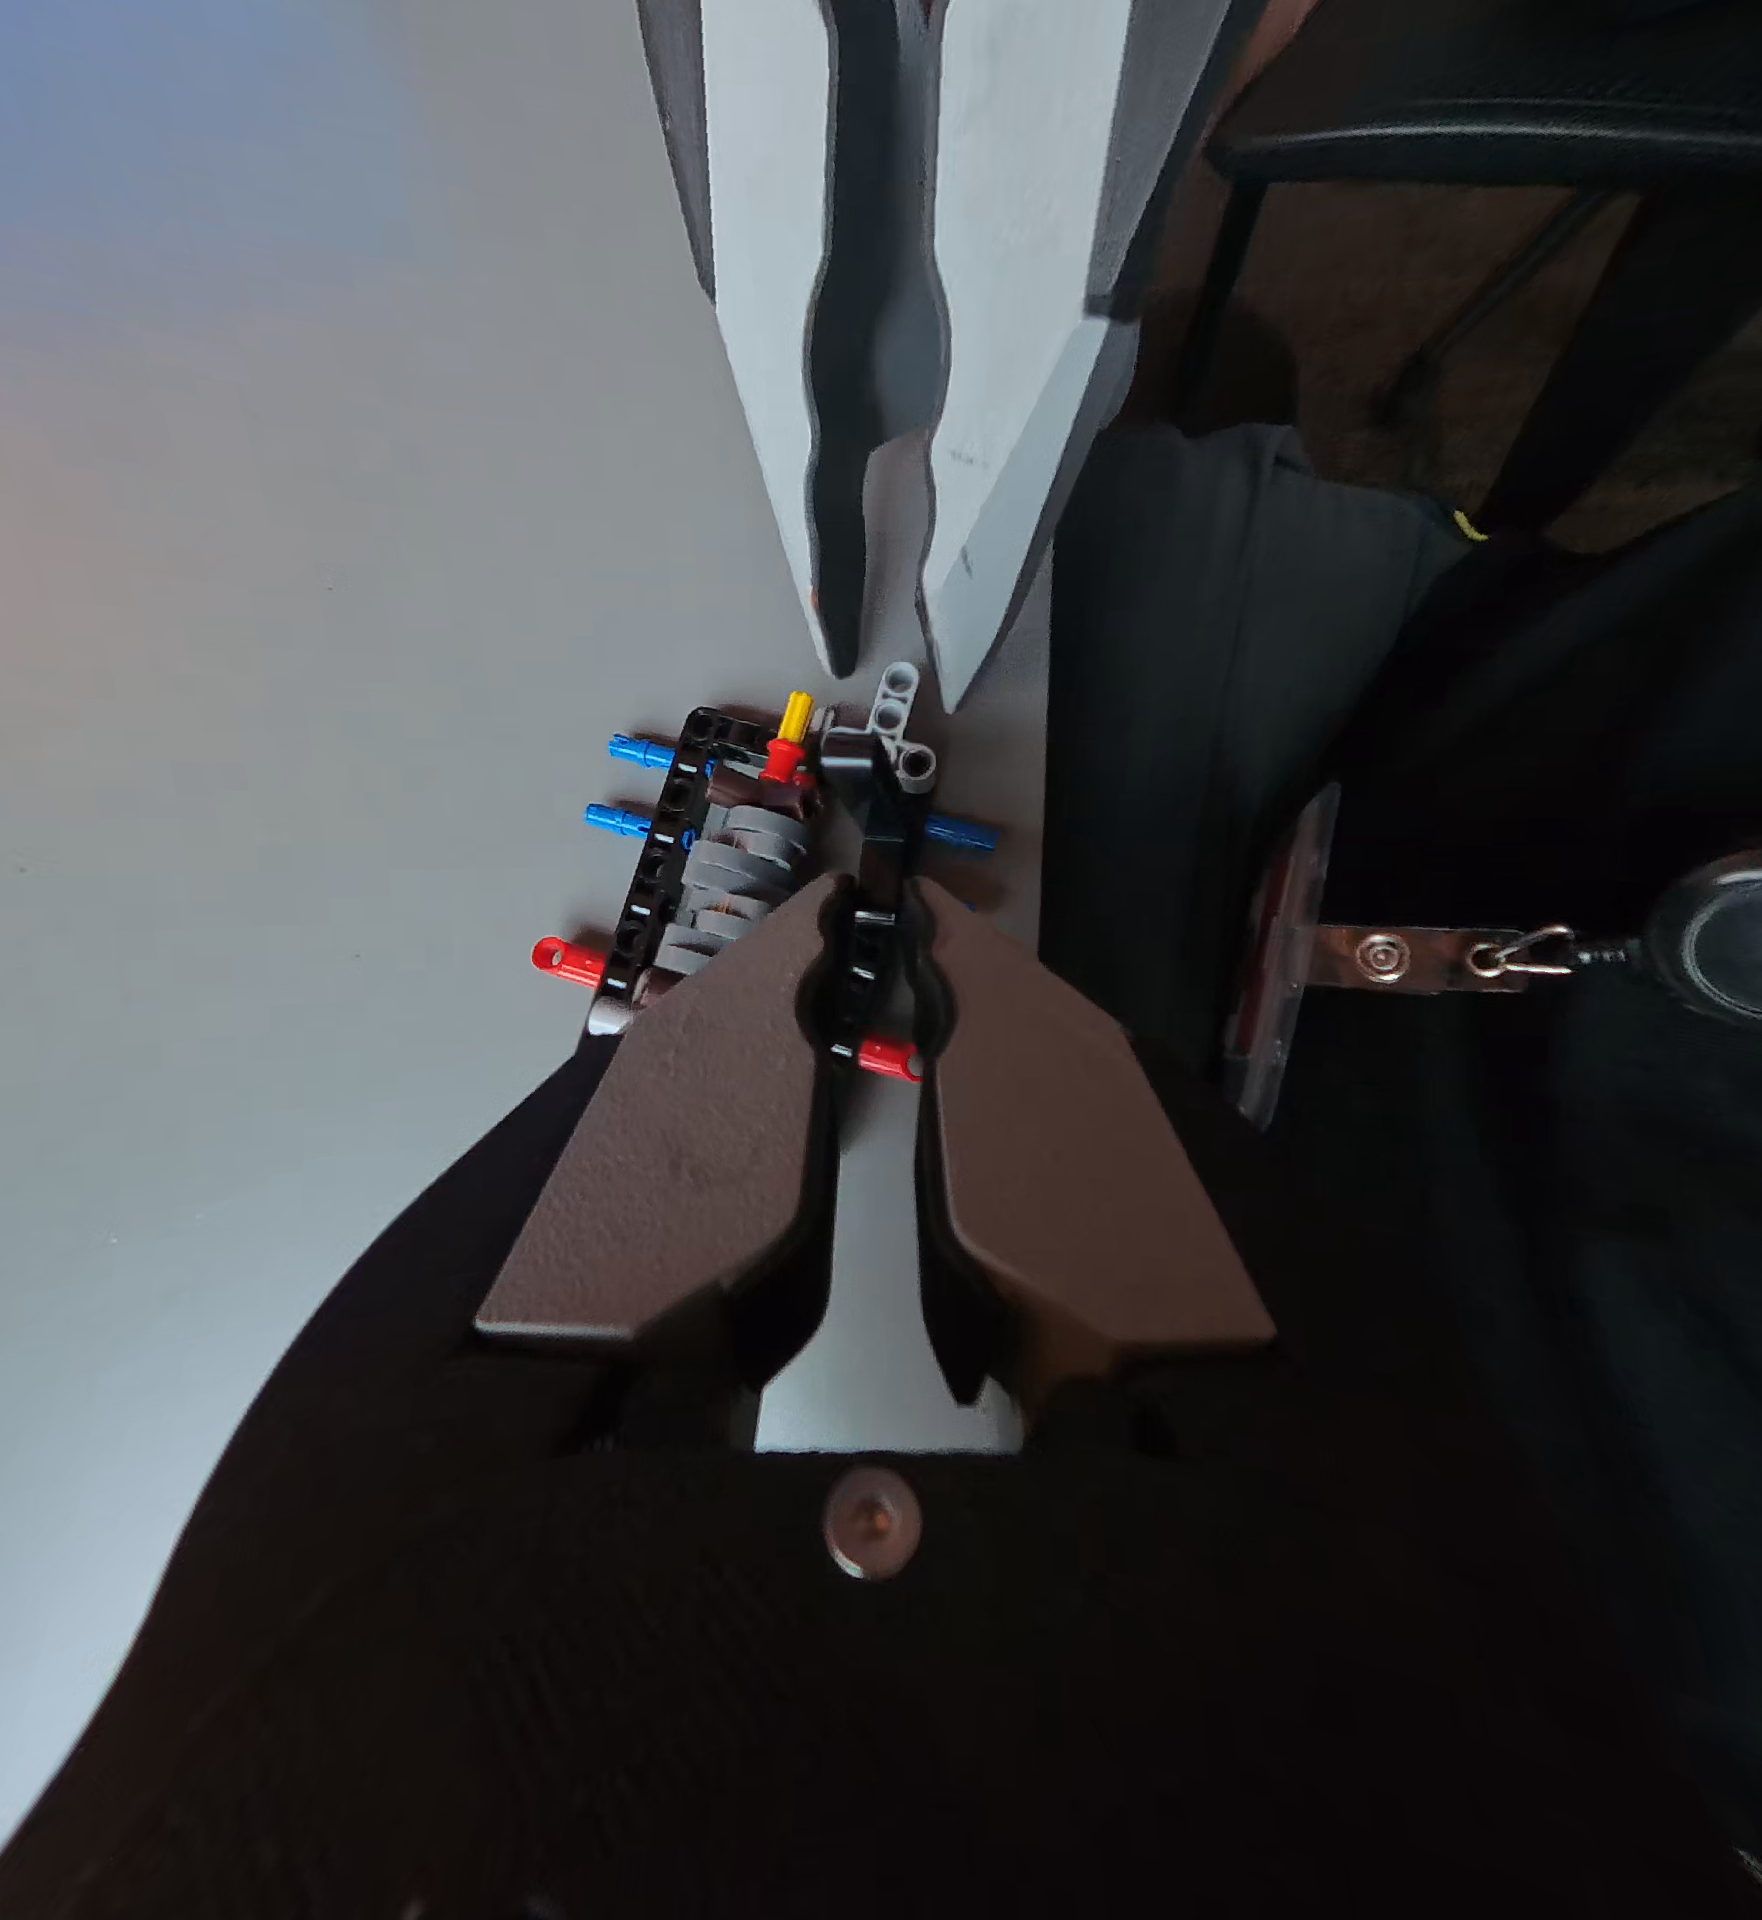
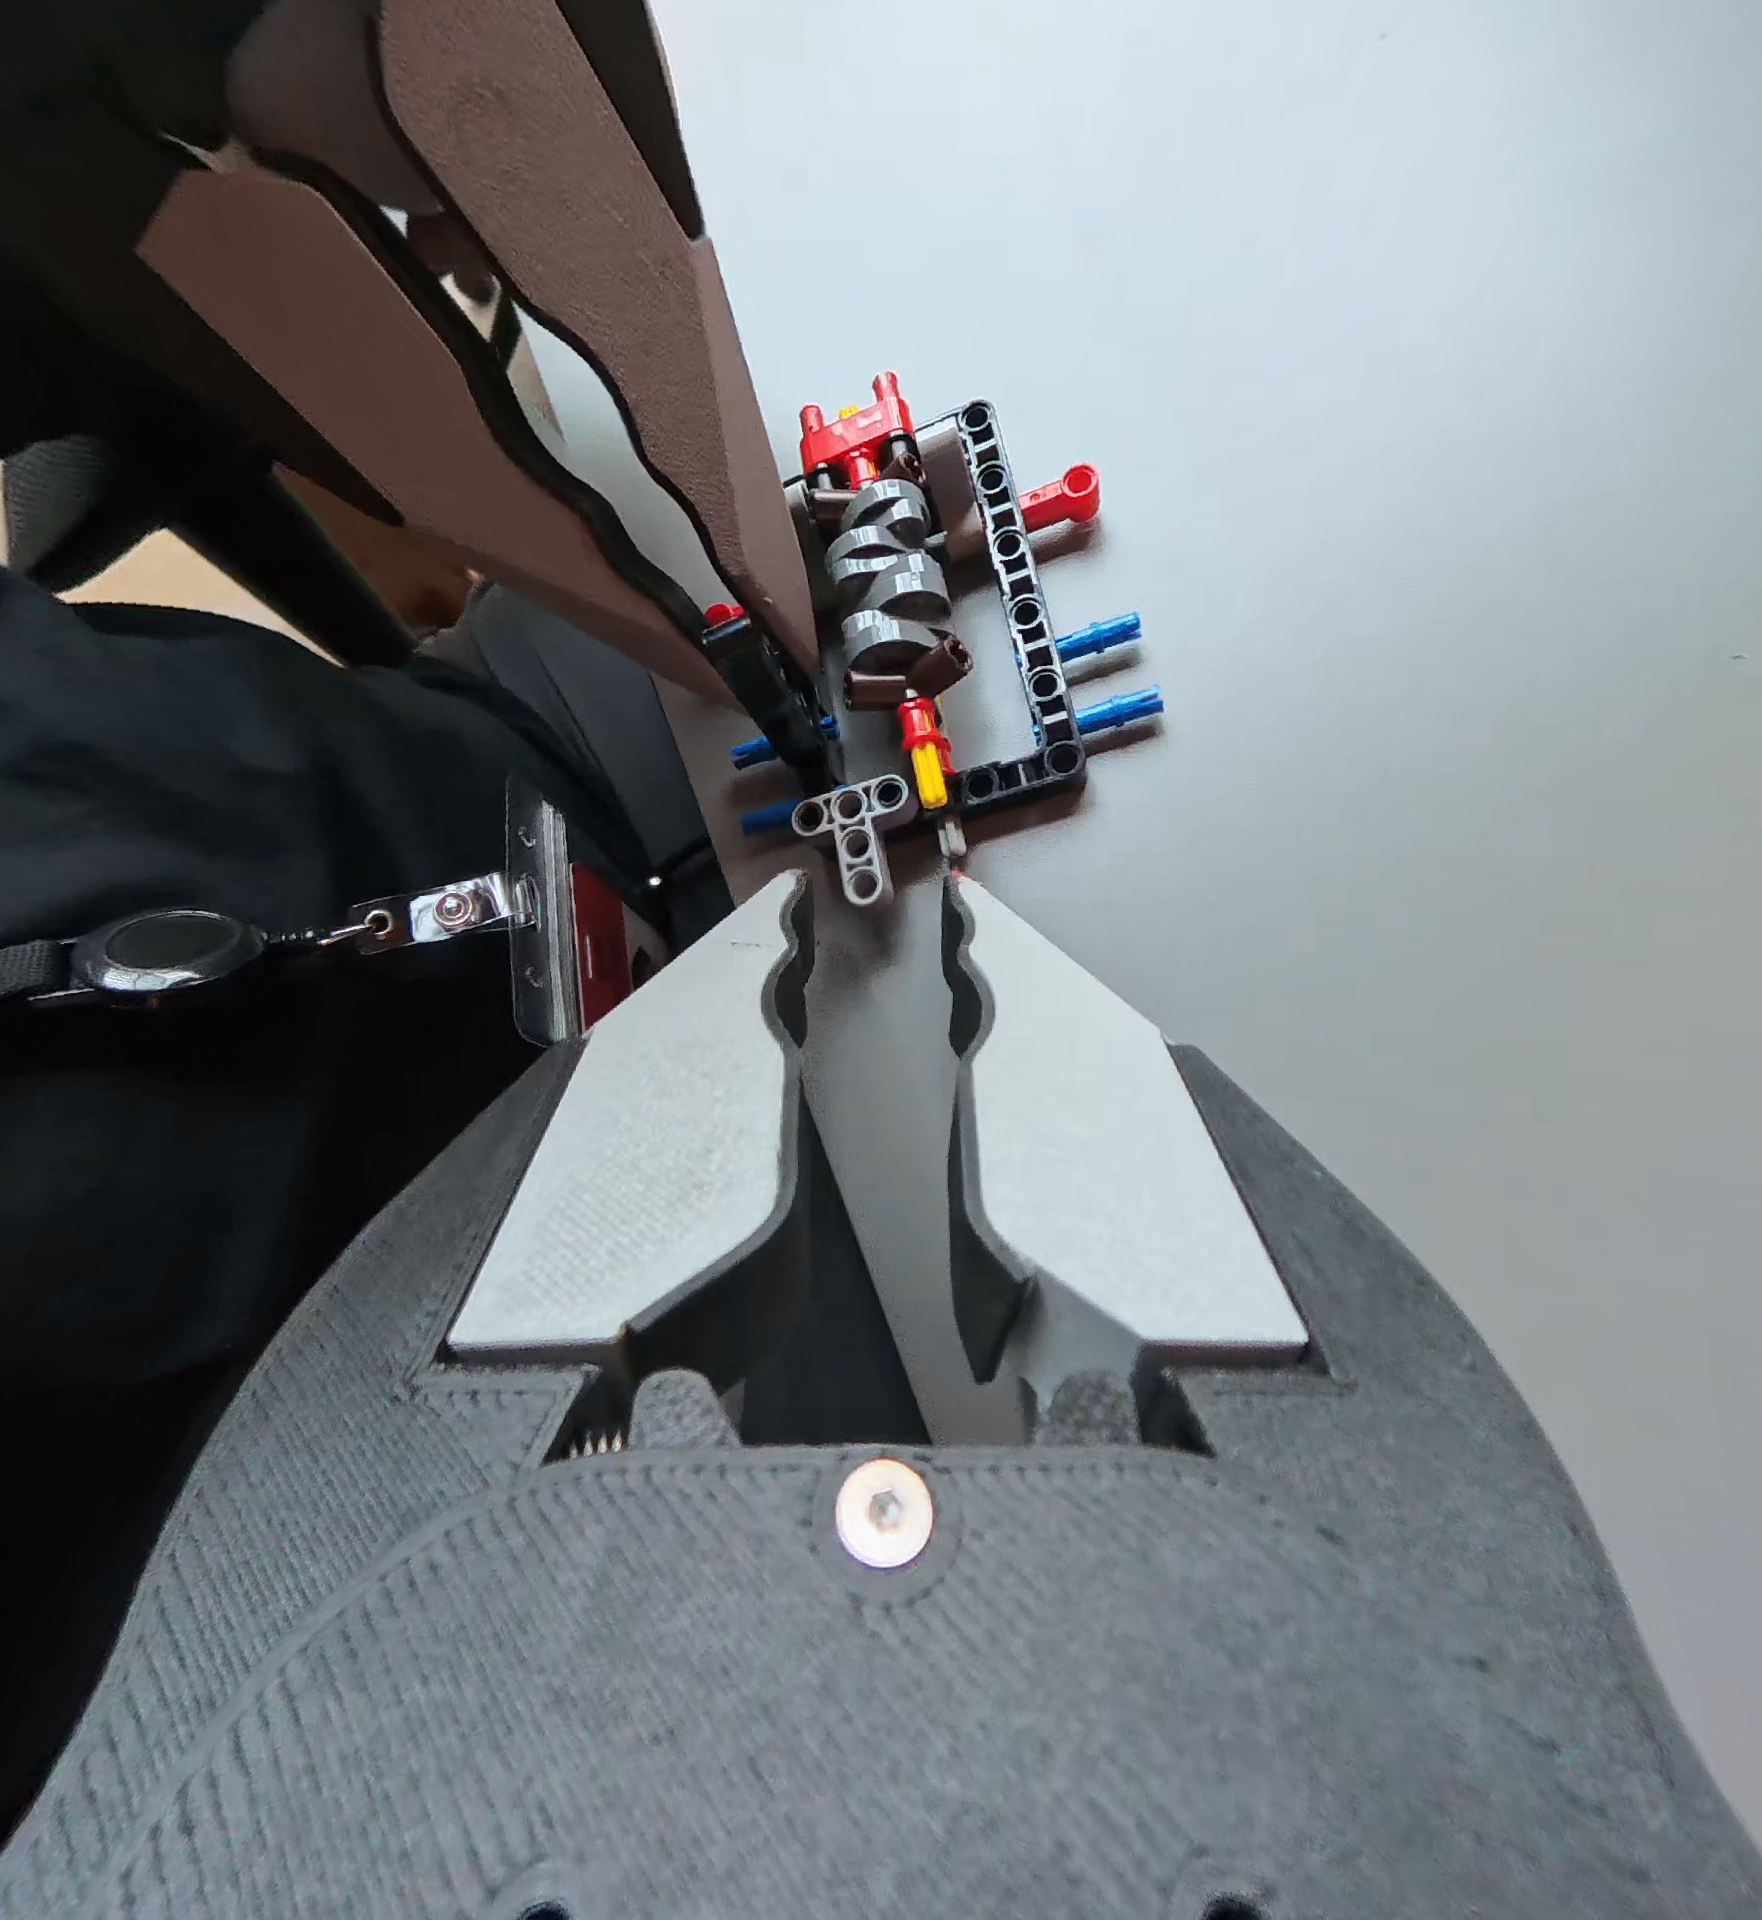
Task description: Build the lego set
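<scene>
My left gripper (image 1: pixel 882 914), the brown one, is clamped on the near black beam (image 1: pixel 872 935) of the lego assembly (image 2: pixel 944 613), which rests on the pale grey table (image 2: pixel 1376 312) close to its edge. My right gripper (image 2: pixel 877 894), the grey one, has a narrow gap between its tips and holds nothing; it sits just short of the light grey T-shaped piece (image 2: pixel 856 821) at the frame's end. Inside the black frame sits a dark grey crank part (image 2: pixel 887 582), with 2 blue pins (image 2: pixel 1105 665) and 1 red pin (image 2: pixel 1059 494) sticking out the far side.
</scene>
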### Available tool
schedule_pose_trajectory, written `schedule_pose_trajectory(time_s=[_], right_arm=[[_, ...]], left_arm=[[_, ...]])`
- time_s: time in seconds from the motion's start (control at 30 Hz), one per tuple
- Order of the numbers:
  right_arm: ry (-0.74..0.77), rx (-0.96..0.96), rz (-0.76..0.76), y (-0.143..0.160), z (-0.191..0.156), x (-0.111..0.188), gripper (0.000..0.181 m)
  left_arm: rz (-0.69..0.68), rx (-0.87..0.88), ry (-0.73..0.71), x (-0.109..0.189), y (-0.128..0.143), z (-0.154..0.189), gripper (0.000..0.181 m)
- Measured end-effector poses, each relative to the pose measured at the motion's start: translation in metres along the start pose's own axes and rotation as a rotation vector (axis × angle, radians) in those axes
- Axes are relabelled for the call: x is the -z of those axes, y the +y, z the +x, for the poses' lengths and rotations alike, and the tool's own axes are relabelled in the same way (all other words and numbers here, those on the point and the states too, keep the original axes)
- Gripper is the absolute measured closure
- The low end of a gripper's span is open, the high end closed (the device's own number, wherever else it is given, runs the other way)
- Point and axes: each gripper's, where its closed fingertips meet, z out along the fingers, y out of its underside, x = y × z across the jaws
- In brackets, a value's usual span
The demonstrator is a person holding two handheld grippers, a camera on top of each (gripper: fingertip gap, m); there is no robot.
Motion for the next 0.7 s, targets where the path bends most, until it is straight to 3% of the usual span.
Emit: schedule_pose_trajectory(time_s=[0.27,0.5,0.7], right_arm=[[-0.016,0.032,0.026,-0.002,-0.004,-0.009,0.175],[-0.042,0.044,0.061,-0.015,-0.003,0.005,0.177],[-0.002,0.128,-0.002,-0.026,0.001,0.017,0.177]], left_arm=[[-0.014,-0.032,-0.023,0.001,-0.003,-0.004,0.175],[0.053,0.008,-0.016,0.003,-0.008,-0.007,0.175],[0.114,0.032,-0.018,0.009,-0.015,-0.012,0.175]])
